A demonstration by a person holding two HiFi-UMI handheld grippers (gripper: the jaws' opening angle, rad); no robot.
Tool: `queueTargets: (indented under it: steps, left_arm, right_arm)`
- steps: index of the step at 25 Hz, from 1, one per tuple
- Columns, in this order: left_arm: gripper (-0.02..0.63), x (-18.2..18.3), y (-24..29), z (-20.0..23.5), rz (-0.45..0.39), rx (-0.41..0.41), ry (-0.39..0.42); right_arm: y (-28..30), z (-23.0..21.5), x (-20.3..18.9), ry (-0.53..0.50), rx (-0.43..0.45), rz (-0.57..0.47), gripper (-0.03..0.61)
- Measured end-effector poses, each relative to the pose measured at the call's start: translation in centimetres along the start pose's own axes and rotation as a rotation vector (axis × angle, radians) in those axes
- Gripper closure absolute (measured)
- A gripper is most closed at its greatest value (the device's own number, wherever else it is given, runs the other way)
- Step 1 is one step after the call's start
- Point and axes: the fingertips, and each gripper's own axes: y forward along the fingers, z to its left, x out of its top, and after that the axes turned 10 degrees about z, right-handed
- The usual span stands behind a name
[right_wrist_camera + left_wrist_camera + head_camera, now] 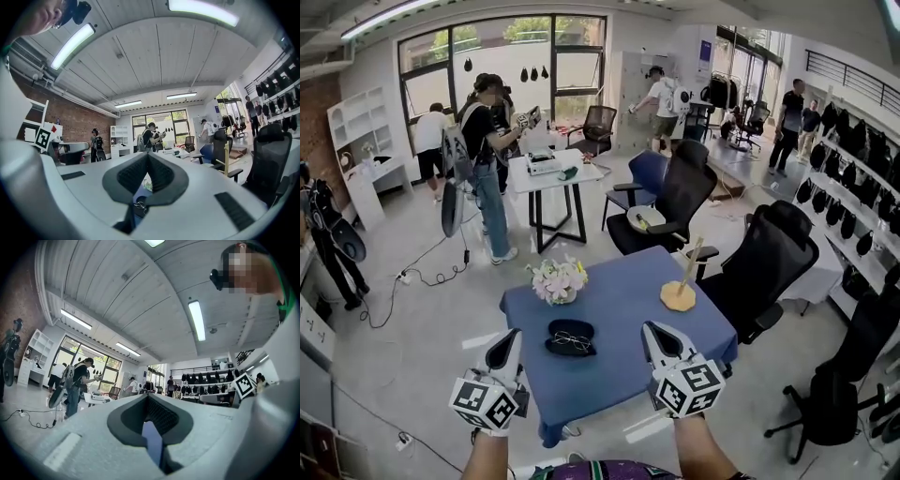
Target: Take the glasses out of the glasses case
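A black glasses case (570,338) lies open on the blue table (619,291), with wire-framed glasses (573,341) inside it. My left gripper (508,336) hovers just left of the case, its jaws shut and holding nothing. To the right of the case my right gripper (652,328) is also shut and holds nothing. In the left gripper view the gripper (147,397) shows only a strip of blue table below its closed tips. In the right gripper view the gripper (147,155) points toward the case (143,210), and the glasses (139,204) show below the closed tips.
A flower bouquet (558,279) stands at the table's far left. A wooden stand on a round base (679,293) is at the far right. Black office chairs (769,258) crowd the right side. Beyond are a white table (551,173) and several people.
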Motion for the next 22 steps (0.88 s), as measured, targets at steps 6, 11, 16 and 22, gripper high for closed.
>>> queueTargets:
  steps: [6,11,16,22]
  left_arm:
    - [0.598,-0.4,0.9,1.6,0.011,-0.033,-0.003]
    - [0.598,-1.3,1.4,3.0,0.021,-0.04,-0.017]
    - [0.598,-2.7,2.1,4.5,0.034,-0.029,-0.049]
    - [0.598,-2.6,3.5,5.8,0.027,-0.009,-0.04]
  right_arm:
    - [1.7,0.8,-0.5,0.002,-0.022,0.011,0.575]
    - [2.9,1.2,-1.5,-0.006,-0.028,0.047,0.575]
    - [4.7,1.4,-1.9,-0.021,-0.017,0.073,0.575]
    - [8.3,1.4,-1.4,-0.052,0.033,0.074,0.575]
